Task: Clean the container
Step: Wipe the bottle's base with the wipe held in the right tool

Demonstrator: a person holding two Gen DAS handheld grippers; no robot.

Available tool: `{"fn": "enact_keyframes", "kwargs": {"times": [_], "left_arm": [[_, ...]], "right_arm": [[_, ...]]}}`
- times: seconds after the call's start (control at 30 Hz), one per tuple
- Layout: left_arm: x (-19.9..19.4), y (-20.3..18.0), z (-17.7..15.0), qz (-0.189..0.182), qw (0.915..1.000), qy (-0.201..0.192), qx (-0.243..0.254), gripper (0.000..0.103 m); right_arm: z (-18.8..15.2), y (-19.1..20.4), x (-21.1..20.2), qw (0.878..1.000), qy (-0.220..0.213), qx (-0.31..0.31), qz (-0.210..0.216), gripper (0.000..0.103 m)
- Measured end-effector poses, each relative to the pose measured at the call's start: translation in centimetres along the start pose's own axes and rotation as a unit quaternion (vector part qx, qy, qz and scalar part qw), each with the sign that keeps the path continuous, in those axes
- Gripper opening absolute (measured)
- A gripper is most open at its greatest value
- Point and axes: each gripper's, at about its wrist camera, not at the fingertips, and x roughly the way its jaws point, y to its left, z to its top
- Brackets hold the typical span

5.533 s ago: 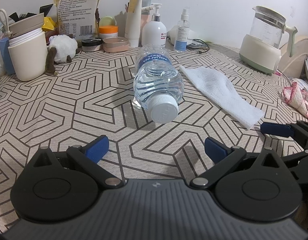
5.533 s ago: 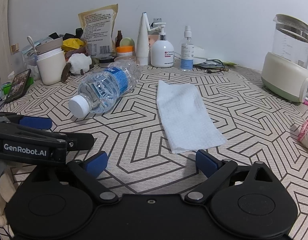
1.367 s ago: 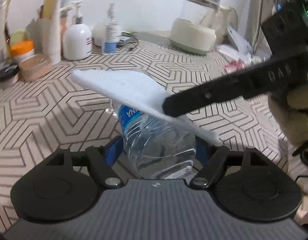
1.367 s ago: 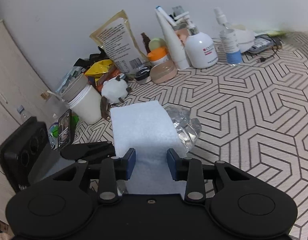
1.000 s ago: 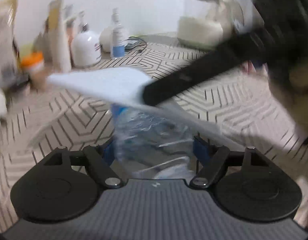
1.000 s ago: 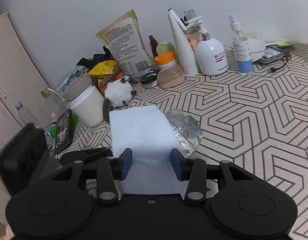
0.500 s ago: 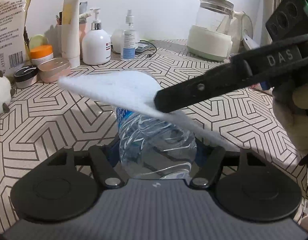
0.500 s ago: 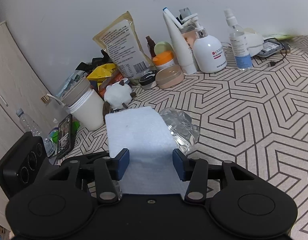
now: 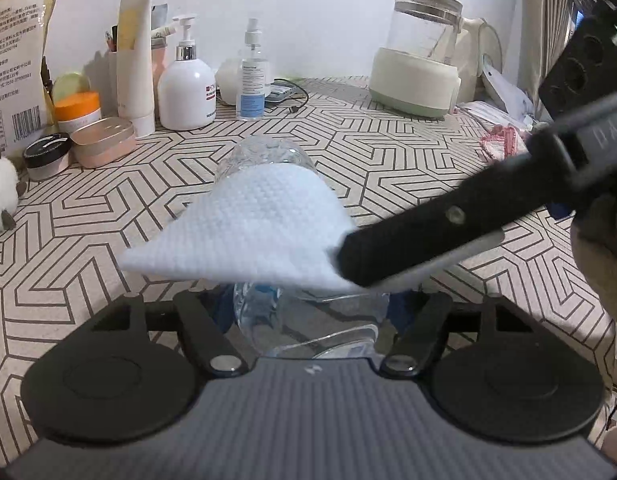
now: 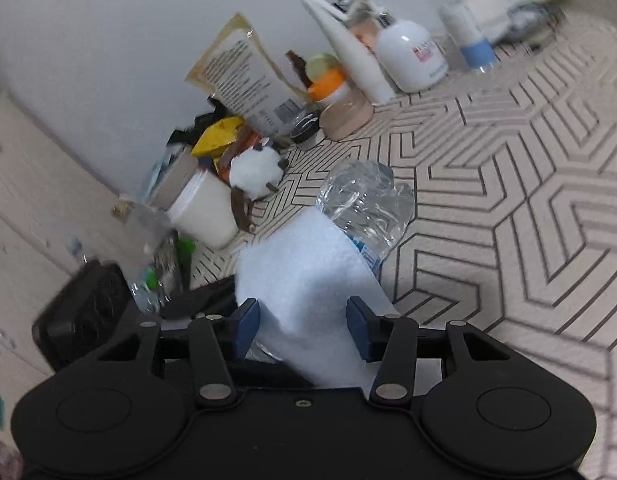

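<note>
My left gripper (image 9: 308,312) is shut on a clear plastic water bottle (image 9: 268,160), gripped near its cap end, base pointing away from me. My right gripper (image 10: 302,322) is shut on a white textured cloth (image 10: 304,264) and lays it over the bottle's top side (image 10: 364,200). In the left wrist view the cloth (image 9: 252,228) covers the middle of the bottle, and the right gripper's black finger (image 9: 448,224) reaches in from the right. The bottle's cap is hidden.
Along the back wall stand a white pump bottle (image 9: 186,92), a spray bottle (image 9: 251,80), a tube (image 9: 135,56), small jars (image 9: 102,142) and a paper bag (image 9: 12,56). A glass kettle (image 9: 422,52) stands back right. A cream tub (image 10: 204,212) stands at left.
The right gripper has rolled and drawn the cloth back along the bottle, so more of the bottle's far end shows. The left gripper still holds the bottle.
</note>
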Motion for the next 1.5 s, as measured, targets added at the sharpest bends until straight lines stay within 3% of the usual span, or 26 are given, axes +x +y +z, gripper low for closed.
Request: {"fn": "enact_keyframes", "kwargs": {"times": [0.17,0.33,0.5,0.8,1.13,1.5], "left_arm": [[-0.2,0.0,-0.1,-0.002,1.0000,0.000,-0.003,0.070],[-0.2,-0.1,0.2,-0.010,0.9999,0.000,-0.004,0.071],[-0.1,-0.2,0.6,-0.011,0.9999,0.000,-0.006,0.071],[-0.2,-0.8,0.3,-0.007,1.0000,0.003,0.000,0.072],[0.1,0.2,0.7,-0.008,1.0000,0.001,0.000,0.072],[0.1,0.7,0.6,-0.009,1.0000,0.001,-0.001,0.072]], "right_arm": [[1.2,0.7,0.7,1.000,-0.010,-0.003,-0.029,0.064],[2.9,1.2,1.6,0.995,-0.023,-0.042,-0.083,0.064],[3.9,0.3,2.4,0.996,-0.023,-0.033,-0.080,0.068],[1.6,-0.1,2.0,0.999,-0.020,-0.006,-0.035,0.070],[-0.9,2.3,1.4,0.995,-0.001,-0.075,-0.064,0.072],[0.1,1.9,1.1,0.997,-0.006,-0.050,-0.056,0.072]]}}
